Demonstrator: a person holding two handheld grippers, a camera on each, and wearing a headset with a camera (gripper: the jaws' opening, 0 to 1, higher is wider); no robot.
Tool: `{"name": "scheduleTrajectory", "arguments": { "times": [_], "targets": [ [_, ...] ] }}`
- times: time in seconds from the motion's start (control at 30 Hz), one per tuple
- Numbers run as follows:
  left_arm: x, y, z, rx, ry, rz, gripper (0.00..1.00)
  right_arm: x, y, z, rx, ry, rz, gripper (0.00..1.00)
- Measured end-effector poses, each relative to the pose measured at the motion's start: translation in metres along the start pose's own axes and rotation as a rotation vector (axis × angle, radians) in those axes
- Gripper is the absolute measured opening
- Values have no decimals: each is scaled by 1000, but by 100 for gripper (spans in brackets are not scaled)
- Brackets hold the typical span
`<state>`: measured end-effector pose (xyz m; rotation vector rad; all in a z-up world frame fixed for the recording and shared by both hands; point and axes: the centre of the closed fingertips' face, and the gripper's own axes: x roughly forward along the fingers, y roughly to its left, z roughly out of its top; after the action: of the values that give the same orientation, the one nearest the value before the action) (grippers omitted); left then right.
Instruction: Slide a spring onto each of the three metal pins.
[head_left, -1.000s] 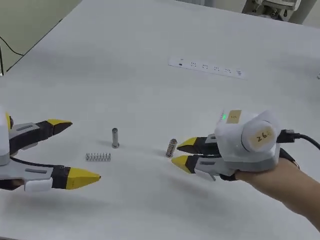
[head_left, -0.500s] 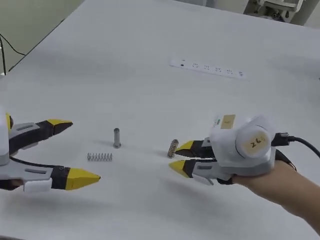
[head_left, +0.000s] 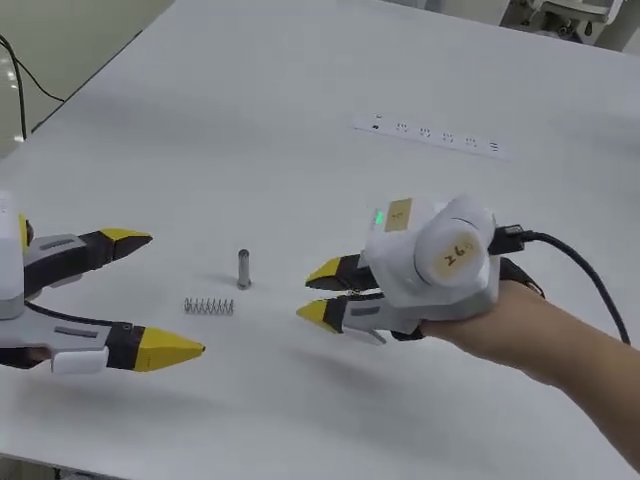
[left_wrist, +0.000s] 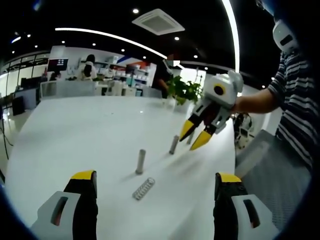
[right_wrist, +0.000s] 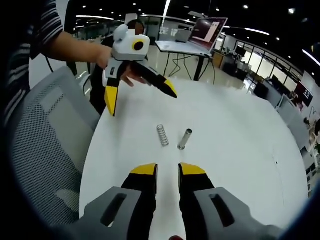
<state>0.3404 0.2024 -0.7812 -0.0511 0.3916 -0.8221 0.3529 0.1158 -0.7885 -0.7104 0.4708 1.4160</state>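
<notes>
Resting beside upright metal pin (head_left: 243, 269), coiled spring (head_left: 209, 306); left tongs (head_left: 160, 293) spread, right tongs (head_left: 318, 291) ajar

Your left tongs (head_left: 150, 293) hung low at the left over the white tabletop (head_left: 250, 120), jaws spread wide. Your right tongs (head_left: 316, 294), gripped in your hand (head_left: 495, 325), pointed leftward, jaws a little apart. Between the two: one metal pin (head_left: 243, 269) standing upright, one spring (head_left: 208, 306) lying flat just beside it, not touching. Power strip (head_left: 430, 135) lay far back.
</notes>
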Motion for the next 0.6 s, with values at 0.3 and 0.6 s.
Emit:
{"name": "scheduleTrajectory", "arguments": {
  "times": [0.3, 0.6],
  "targets": [
    [-4, 0, -1, -2, -2, 7, 95, 24, 8, 22, -69, -5, 41, 14],
    [-5, -1, -2, -1, 3, 5, 95, 48, 15, 20, -104, 29, 74, 14]
  ]
}}
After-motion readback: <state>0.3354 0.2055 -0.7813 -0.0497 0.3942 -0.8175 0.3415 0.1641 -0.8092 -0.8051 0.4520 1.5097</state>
